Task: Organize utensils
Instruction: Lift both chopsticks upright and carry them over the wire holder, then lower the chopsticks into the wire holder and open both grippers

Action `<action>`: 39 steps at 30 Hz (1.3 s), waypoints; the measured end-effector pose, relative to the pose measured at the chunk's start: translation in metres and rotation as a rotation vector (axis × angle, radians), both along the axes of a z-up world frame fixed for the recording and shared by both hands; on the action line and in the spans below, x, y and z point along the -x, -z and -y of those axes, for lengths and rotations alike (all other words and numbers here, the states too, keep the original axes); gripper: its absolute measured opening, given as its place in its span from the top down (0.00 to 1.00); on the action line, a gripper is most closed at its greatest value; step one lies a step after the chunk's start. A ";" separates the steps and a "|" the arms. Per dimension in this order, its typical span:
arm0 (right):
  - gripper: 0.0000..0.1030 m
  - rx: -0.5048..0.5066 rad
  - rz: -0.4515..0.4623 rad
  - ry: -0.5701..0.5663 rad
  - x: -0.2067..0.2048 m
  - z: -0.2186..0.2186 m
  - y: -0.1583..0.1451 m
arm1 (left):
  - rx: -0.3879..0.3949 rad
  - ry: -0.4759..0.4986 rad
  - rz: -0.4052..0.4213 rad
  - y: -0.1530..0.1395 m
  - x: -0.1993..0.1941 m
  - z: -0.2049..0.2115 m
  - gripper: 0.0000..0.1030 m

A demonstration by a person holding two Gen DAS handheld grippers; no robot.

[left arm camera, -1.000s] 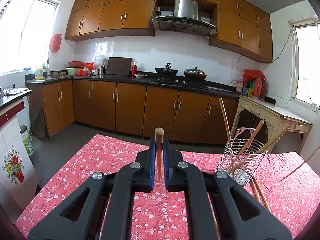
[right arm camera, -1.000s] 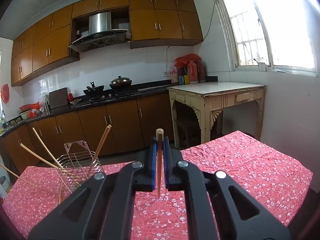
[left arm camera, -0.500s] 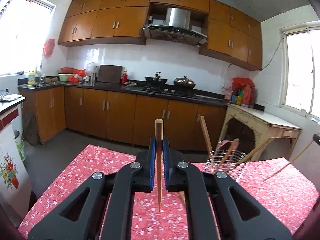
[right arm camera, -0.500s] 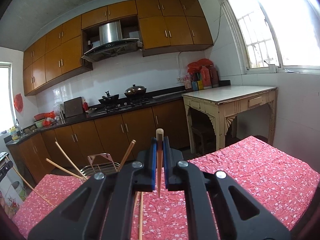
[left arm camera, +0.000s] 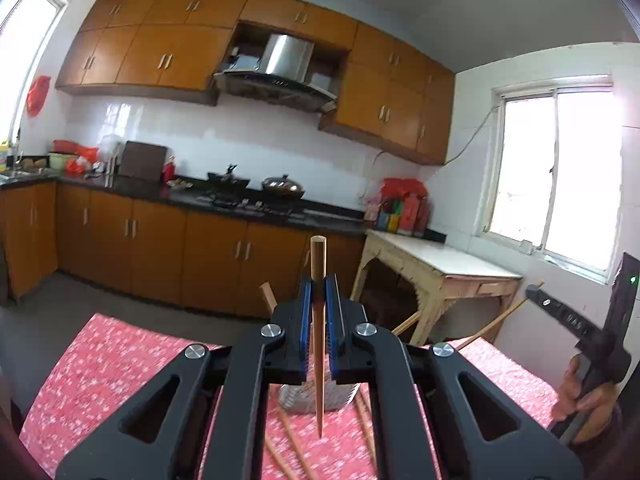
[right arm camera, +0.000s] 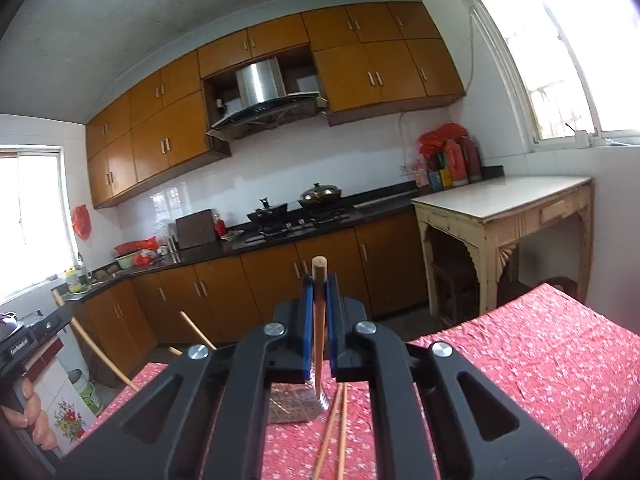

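My left gripper is shut on a wooden chopstick that stands upright with its tip pointing down. It hangs above a wire utensil basket, which is mostly hidden behind the fingers. My right gripper is shut on a second upright chopstick, above the same basket. Other chopsticks lean out of the basket. Loose chopsticks lie on the red floral tablecloth near it. In the left wrist view the right gripper's body shows at the right edge.
A person's hand grips the right handle, and fingers show at the left edge. Beyond the table stand brown kitchen cabinets, and a cream side table is under the window.
Both grippers have risen with their chopsticks and tilted upward. The basket has dropped low in both views and slid behind the fingers. The right handle and hand have come into the left view.
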State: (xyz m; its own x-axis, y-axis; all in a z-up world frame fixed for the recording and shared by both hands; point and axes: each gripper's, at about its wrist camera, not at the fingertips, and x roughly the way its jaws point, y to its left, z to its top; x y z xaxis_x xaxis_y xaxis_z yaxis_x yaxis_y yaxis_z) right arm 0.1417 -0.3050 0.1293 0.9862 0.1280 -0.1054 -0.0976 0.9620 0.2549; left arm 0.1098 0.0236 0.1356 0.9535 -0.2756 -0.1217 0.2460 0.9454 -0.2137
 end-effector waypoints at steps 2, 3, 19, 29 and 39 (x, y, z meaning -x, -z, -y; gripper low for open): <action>0.93 0.004 0.015 -0.015 -0.002 -0.007 -0.008 | 0.005 0.007 0.016 -0.009 -0.004 0.011 0.93; 0.93 0.008 0.024 -0.025 -0.005 -0.012 -0.013 | 0.000 0.001 0.033 -0.014 -0.007 0.017 0.93; 0.93 0.083 0.035 -0.043 -0.107 -0.069 -0.041 | 0.004 -0.225 0.106 -0.034 -0.092 0.059 0.93; 0.93 0.083 -0.074 -0.069 -0.161 -0.080 -0.004 | -0.046 -0.248 0.030 -0.003 -0.130 0.065 0.93; 0.86 0.111 -0.130 -0.029 -0.176 -0.078 0.016 | -0.053 -0.263 -0.043 0.006 -0.145 0.061 0.91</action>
